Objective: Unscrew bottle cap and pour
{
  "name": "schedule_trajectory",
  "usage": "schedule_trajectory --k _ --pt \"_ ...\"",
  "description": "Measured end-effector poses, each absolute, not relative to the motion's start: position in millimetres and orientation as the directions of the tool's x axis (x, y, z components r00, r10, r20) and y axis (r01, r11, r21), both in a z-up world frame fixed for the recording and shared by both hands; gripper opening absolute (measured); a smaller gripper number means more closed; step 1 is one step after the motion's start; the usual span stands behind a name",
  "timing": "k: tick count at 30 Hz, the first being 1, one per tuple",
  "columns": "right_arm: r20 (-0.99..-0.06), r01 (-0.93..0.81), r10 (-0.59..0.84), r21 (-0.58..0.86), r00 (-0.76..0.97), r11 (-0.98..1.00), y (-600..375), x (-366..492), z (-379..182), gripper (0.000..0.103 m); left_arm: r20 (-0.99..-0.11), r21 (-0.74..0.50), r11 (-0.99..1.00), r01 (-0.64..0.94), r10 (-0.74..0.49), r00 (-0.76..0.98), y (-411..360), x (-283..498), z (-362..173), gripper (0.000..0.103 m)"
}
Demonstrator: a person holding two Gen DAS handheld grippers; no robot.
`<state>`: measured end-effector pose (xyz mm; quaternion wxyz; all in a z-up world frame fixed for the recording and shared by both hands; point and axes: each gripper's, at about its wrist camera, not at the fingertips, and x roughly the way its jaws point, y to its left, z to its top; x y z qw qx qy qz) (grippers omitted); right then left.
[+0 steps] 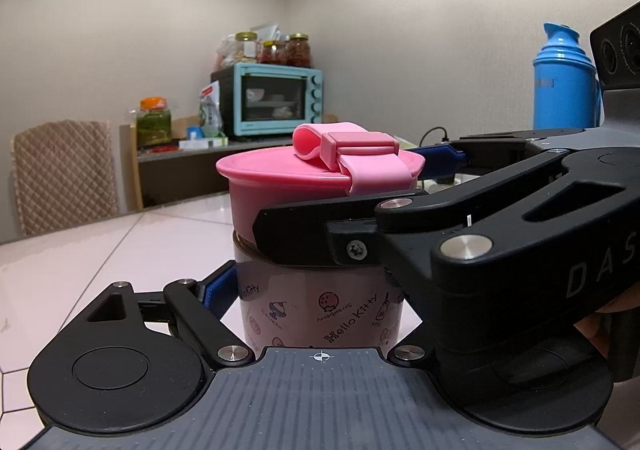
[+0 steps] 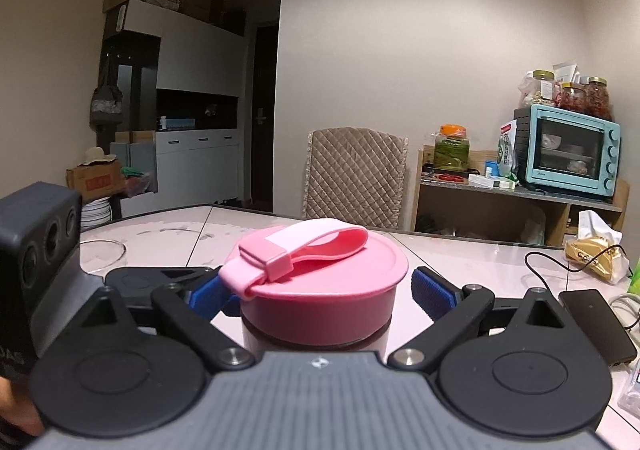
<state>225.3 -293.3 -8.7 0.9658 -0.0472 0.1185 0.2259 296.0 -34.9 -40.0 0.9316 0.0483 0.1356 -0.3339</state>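
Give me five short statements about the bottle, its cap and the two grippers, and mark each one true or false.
1. The pink cap sits on the bottle. True.
2. The right gripper has its fingers on either side of the cap. True; its right pad is still clear of the cap.
3. The bottle lies on its side. False; it stands upright on the table.
4. The left gripper is at the cap. False; it is lower, around the bottle's body.
5. The cap's strap is blue. False; it is pink.
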Motion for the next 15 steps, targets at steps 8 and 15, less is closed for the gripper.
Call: schedule_trajectory --k 8,15 --pt "-0.251 -0.457 0.435 -0.036 0.865 0.889 -292.6 224.8 -9.1 0.085 -0.285 0.001 0.772 0.635 -0.609 0.741 -35.0 296.0 -39.9 0.089" --pt "-0.242 -0.491 0.468 -0.039 0.850 0.870 -296.8 226.2 -8.3 0.085 -0.284 -0.001 0.773 0.635 -0.609 0.741 -34.7 295.1 -39.4 0.089"
